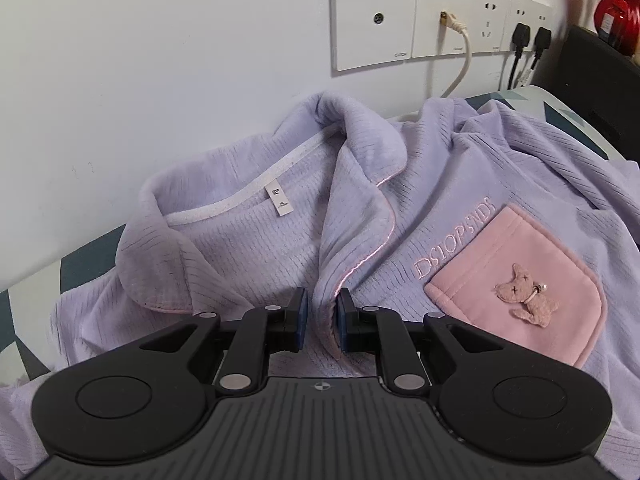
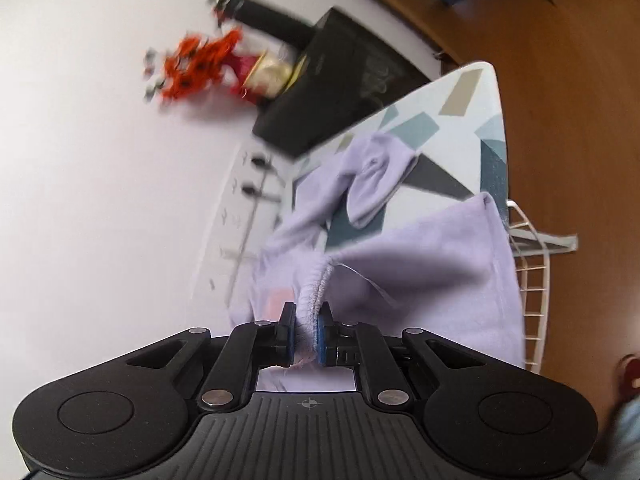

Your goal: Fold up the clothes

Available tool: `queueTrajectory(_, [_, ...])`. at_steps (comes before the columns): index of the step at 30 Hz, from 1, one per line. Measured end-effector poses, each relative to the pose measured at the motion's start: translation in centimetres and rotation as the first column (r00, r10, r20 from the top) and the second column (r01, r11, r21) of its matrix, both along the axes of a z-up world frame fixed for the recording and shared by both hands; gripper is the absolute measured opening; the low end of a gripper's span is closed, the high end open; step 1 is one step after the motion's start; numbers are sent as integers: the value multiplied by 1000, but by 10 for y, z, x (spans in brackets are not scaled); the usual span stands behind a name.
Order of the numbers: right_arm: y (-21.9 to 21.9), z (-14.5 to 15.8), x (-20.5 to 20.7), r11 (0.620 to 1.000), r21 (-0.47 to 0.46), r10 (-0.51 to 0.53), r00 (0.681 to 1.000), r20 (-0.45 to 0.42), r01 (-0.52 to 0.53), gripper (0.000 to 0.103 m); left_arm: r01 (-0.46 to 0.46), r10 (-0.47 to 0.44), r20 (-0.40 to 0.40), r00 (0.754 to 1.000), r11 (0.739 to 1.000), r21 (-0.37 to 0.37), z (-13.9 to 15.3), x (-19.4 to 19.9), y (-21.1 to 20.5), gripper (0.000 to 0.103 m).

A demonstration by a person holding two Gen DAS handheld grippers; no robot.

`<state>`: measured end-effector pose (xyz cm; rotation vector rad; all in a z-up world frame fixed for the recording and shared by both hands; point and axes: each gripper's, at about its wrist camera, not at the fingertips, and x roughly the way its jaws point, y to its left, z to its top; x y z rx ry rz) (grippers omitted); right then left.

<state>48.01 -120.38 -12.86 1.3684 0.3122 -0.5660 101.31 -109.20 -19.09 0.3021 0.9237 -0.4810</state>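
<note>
The lilac fleece pyjama top (image 1: pixel 360 208) lies front-up on the patterned ironing board (image 2: pixel 448 92), collar (image 1: pixel 224 160) toward the wall sockets (image 1: pixel 440 20) and its pink chest pocket (image 1: pixel 516 284) to the sockets' near right. It looks soft, thick and limp: light enough to lift by one edge, sure to sag and drag wherever it is not held, and plush enough that it should not slip from rubber pads. Seams and piped edges seem the firmest holds, since loose fleece would bunch.

The left gripper (image 1: pixel 322 322) sits low over the placket below the collar, its blue pads a little apart with the pink-piped front edge (image 1: pixel 360 264) running between them; I cannot tell whether they pinch it. The right gripper (image 2: pixel 306 336) is clamped on a gathered, seamed fold of the same fabric, lifted and turned sideways, the view blurred.

The top's long axis appears to run from the collar, nearest the sockets, away toward the near edge of the board. One sleeve (image 2: pixel 372 184) trails away from the sockets along the board, and more cloth hangs over its edge by the white wire rack (image 2: pixel 532 280).
</note>
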Motion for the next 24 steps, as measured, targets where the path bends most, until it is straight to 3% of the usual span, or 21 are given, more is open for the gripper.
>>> queueTrajectory(1, [6,9,0,999,-26,28,999,-18,-28,9,6,-6,1,1000,1000,0,0,-1,1,16])
queueTrajectory(4, [16,-46,2,969,246,67,984,-164,-25,9,26,-26,1,1000,1000,7,3,-1,3,16])
queueTrajectory(7, [20,-88,2,917,397,58,972,-227,38,9,47,-47,0,999,999,13,6,-1,6,16])
queueTrajectory(12, [19,-97,7,909,414,78,964,-253,35,9,105,-105,10,994,994,14,19,0,5,15])
queueTrajectory(17, [12,-100,10,909,414,93,949,-302,43,10,125,-127,11,992,989,76,4,-4,-1,16])
queueTrajectory(19, [8,-93,7,916,396,72,942,-327,68,27,129,-131,20,991,987,101,1,-7,-3,23])
queueTrajectory(21, [5,-87,4,921,378,50,935,-352,93,40,112,-115,20,993,988,102,6,-7,-5,44])
queueTrajectory(24, [-1,-77,-1,928,349,17,922,-388,130,43,91,-90,-25,996,996,17,20,-8,-5,46])
